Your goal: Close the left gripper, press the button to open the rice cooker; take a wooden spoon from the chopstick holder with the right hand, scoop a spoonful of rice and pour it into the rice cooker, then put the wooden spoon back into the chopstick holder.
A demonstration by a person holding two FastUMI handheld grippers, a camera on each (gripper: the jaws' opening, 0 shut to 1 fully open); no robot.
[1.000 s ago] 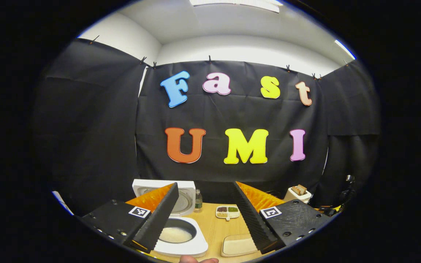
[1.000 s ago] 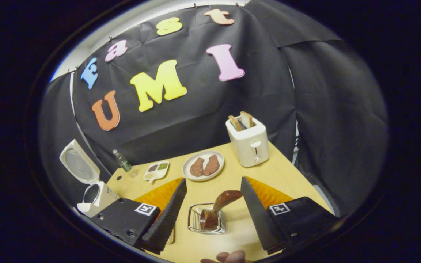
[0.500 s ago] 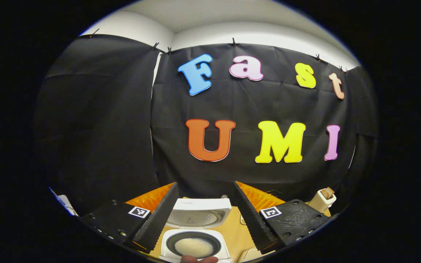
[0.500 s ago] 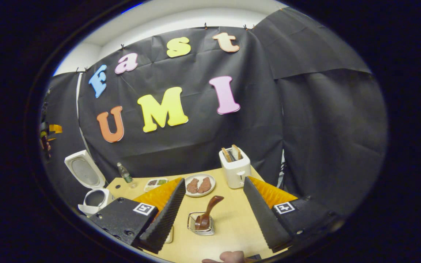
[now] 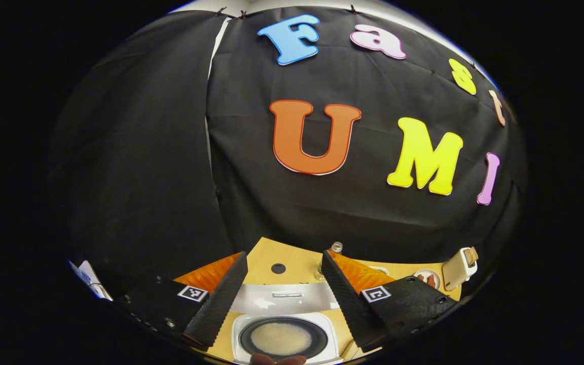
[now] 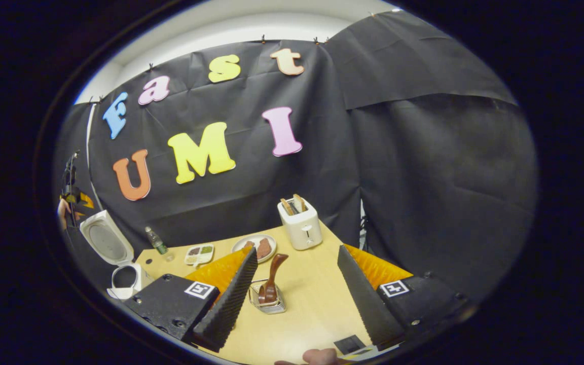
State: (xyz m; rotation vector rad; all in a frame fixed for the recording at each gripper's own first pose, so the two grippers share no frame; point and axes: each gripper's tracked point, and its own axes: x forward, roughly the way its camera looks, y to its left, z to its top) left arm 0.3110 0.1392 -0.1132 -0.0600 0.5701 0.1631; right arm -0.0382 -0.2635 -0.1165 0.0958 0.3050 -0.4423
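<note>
On our wooden table [image 6: 312, 299] the rice cooker [image 5: 282, 338] stands lid-up holding rice, and the wooden spoon [image 6: 271, 276] rests in its chopstick holder [image 6: 267, 303], so our left gripper [image 5: 283, 291] and right gripper [image 6: 296, 294] hang wide open, empty.

Left gripper [image 5: 284, 284]: fingers wide apart, holding nothing, tipped down.
Left hand [image 5: 277, 360]: a fingertip peeks in at the bottom edge.
Right gripper [image 6: 297, 284]: fingers wide apart, holding nothing, up in the air.
Right hand [image 6: 317, 357]: a bit of finger peeks in at the bottom edge.
</note>
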